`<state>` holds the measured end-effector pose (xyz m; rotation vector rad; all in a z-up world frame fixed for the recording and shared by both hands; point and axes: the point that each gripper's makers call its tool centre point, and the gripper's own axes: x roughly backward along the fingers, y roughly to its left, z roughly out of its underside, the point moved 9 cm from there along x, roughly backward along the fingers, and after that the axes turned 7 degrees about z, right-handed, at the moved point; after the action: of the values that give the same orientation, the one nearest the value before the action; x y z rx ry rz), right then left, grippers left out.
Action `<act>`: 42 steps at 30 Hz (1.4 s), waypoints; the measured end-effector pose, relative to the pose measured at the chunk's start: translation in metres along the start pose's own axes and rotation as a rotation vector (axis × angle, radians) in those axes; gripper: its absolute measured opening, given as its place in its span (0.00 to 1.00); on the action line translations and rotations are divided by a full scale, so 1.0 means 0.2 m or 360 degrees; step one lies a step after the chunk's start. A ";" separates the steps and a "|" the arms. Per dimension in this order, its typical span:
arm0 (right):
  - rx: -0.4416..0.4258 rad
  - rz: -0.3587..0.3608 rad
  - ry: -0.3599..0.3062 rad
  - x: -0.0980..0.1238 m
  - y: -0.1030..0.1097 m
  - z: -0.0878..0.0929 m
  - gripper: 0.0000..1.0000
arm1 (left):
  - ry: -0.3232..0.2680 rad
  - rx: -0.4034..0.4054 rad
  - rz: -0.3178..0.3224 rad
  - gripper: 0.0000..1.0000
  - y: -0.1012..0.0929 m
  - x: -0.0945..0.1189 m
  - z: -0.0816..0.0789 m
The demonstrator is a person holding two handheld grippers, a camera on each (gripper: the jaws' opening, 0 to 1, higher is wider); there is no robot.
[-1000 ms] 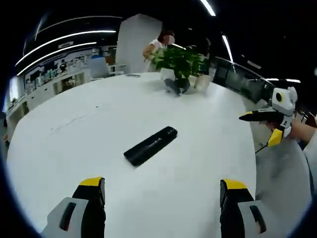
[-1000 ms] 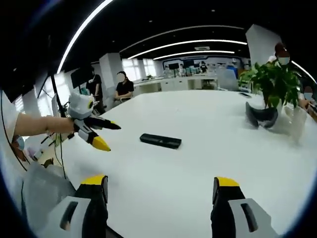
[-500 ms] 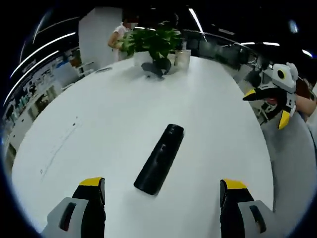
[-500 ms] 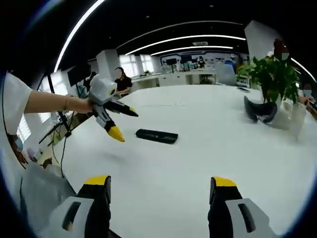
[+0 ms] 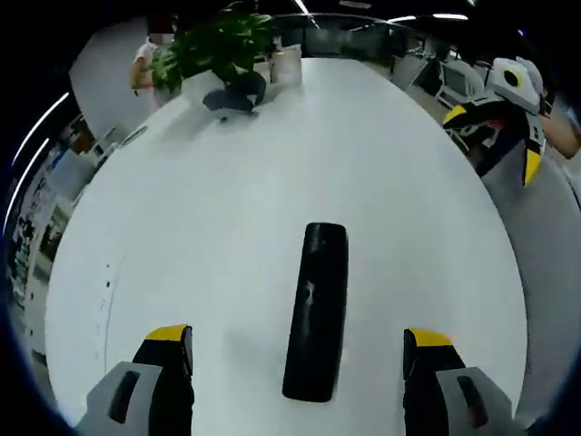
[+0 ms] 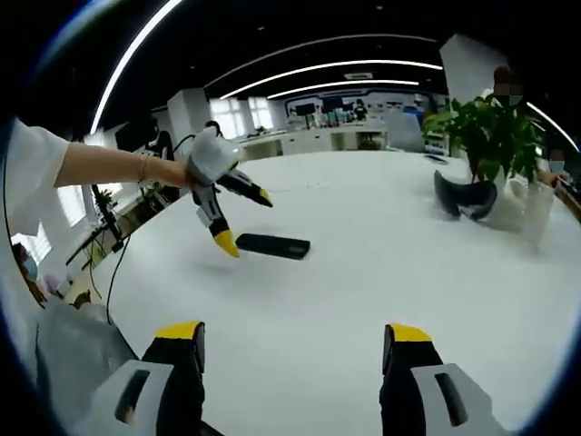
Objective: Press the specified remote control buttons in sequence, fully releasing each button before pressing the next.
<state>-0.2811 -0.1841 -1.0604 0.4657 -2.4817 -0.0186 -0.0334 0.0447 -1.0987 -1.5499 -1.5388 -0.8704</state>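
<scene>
A long black remote control (image 5: 317, 309) lies flat on the white table (image 5: 200, 227), pointing away between my left gripper's jaws. My left gripper (image 5: 295, 363) hangs open just above its near end. Seen from the right gripper view, the left gripper (image 6: 241, 218) is open over the remote (image 6: 272, 246), one yellow tip close to the remote's left end. My right gripper (image 6: 290, 363) is open and empty, well back from the remote. It also appears at the upper right of the left gripper view as the right gripper (image 5: 495, 136), off the table's edge.
A potted green plant (image 5: 218, 45) and a dark curved object (image 5: 234, 93) stand at the table's far end, with a pale cup (image 6: 536, 213) beside them. People (image 6: 213, 132) sit and stand in the office behind. A cable (image 6: 113, 272) hangs off the table's left edge.
My left gripper has swung over the remote, which now lies lengthwise between its jaws and closer. The right gripper has barely moved.
</scene>
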 end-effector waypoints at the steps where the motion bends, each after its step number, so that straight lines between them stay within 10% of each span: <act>1: 0.0003 0.0003 -0.0001 0.00 0.00 0.00 0.79 | 0.0018 -0.0009 0.0025 0.99 0.00 -0.01 -0.01; 8: 0.0005 0.0017 -0.0013 0.00 0.00 0.00 0.78 | 0.0095 -0.0071 0.0073 0.99 0.01 -0.06 -0.06; 24: 0.0000 0.0047 -0.0043 0.01 -0.02 -0.02 0.75 | 0.0220 -0.0101 0.0131 0.61 -0.03 -0.10 -0.03; 32: 0.0023 0.0047 -0.0050 0.01 -0.02 -0.02 0.71 | 0.0178 -0.0089 0.0153 0.29 -0.05 -0.10 -0.03; 42: 0.0011 0.0048 -0.0066 0.02 -0.03 -0.02 0.65 | 0.0128 -0.0070 0.0124 0.23 -0.10 -0.10 -0.01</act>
<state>-0.2796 -0.1906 -1.0550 0.4348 -2.5301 -0.0075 -0.0543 0.0328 -1.1137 -1.5763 -1.4018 -0.9164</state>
